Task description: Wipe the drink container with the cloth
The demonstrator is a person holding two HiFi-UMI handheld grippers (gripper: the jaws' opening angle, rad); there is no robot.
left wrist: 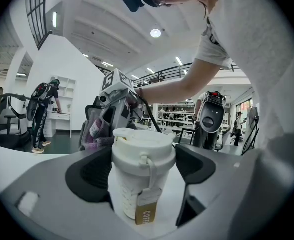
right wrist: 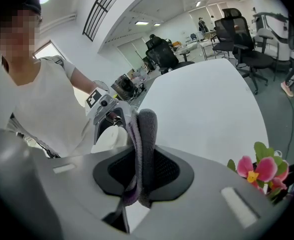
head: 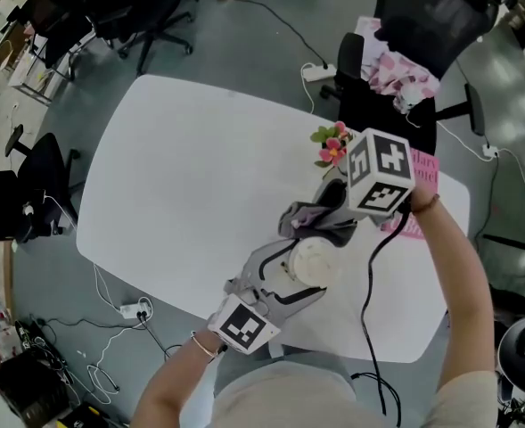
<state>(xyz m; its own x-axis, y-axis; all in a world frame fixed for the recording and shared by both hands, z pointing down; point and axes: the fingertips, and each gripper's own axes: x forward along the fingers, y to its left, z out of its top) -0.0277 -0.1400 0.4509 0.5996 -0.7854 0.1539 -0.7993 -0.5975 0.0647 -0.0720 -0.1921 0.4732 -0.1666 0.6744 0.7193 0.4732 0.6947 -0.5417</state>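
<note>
Two grippers meet near the front edge of a white table (head: 191, 168). The left gripper (head: 299, 275) has a white lidded drink container (left wrist: 139, 169) upright between its jaws. The jaws stand wide, and the dark pads are closed against the container's sides just under the lid. A brown tag hangs down the front of the container from a loop at the lid. The container stands on the tabletop, close to the edge nearest the person.

The right gripper (head: 326, 214) has its jaws pressed together on a folded grey and purple cloth (right wrist: 146, 149), which stands up from between the pads as a thick fold. In the head view the cloth lies just beyond the lid, on the side of the container away from the person. From the left gripper view it hangs behind the container's upper left shoulder. Whether the cloth touches the container cannot be told.

The left forearm (head: 177, 382) comes up from the bottom edge, and its gripper lies nearly level along the table. The right forearm (head: 463, 275) reaches in from the right, bent at the wrist, and its gripper tilts down toward the container with the marker cube uppermost. Pink flowers (head: 332, 144) stand on the table just behind the right gripper.
</note>
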